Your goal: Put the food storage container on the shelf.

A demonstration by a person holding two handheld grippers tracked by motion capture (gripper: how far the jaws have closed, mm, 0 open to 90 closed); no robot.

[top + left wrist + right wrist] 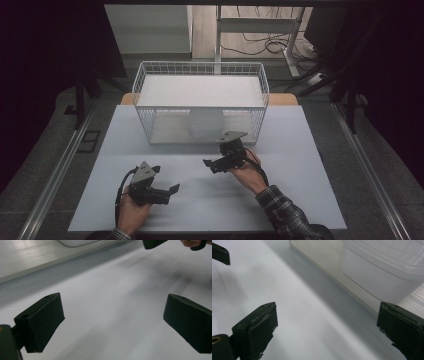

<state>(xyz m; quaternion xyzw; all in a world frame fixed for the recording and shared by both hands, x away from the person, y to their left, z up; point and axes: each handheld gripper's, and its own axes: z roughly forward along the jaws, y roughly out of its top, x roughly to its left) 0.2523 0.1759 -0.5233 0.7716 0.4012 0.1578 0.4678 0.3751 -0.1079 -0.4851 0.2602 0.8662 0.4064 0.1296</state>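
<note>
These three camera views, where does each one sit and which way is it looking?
High view: above the person's side, looking forward and down on the table, the wire basket and white container; both forearms, left gripper and right gripper show.
Left gripper view: rides the left gripper, looking across the table between its open fingers.
Right gripper view: rides the right gripper, between open fingers, toward the container.
Shared: both gripper views catch the container and the other gripper.
</note>
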